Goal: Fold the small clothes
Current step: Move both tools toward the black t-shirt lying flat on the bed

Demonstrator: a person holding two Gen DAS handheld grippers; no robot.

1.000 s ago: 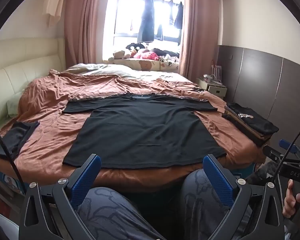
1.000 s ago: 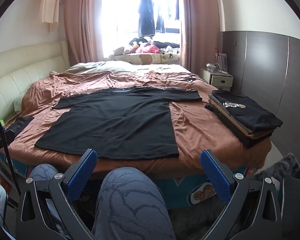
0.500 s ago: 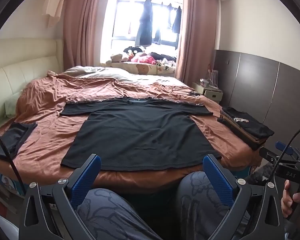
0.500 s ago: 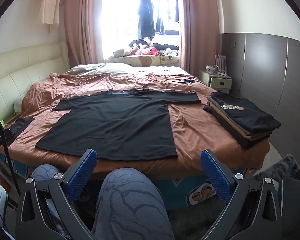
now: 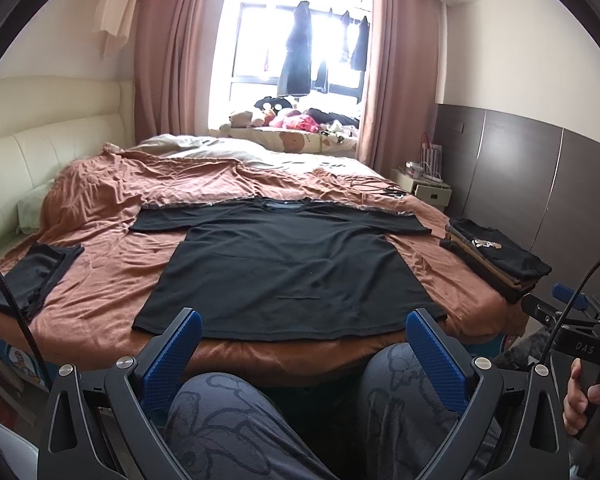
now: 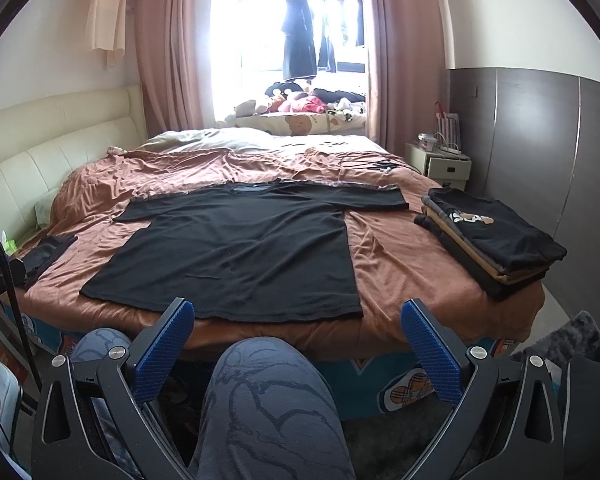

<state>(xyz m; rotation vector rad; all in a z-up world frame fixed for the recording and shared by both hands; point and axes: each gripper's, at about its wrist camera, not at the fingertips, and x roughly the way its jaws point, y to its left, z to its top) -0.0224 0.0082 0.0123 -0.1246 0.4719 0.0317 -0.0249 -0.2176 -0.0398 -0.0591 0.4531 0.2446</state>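
A black T-shirt (image 5: 288,268) (image 6: 244,256) lies spread flat on the brown bedspread (image 5: 112,264) (image 6: 400,264), hem toward me, sleeves out to both sides. My left gripper (image 5: 304,340) hovers open in front of the hem, above the person's knees, holding nothing. My right gripper (image 6: 296,332) is open too, short of the bed's near edge, off the shirt's right hem corner. In the left wrist view a hand (image 5: 580,396) holds the other gripper's handle at the right.
A stack of folded clothes (image 5: 496,260) (image 6: 492,240) sits on the bed's right edge. A dark folded garment (image 5: 32,276) (image 6: 46,254) lies at the left edge. Cables (image 6: 368,165) lie far back on the bed. A nightstand (image 6: 440,164) stands against the dark wall panel.
Both grippers stayed open. The left wrist view has tilted and eased back slightly, so the shirt sits a little lower and farther in it. The right view barely shifted.
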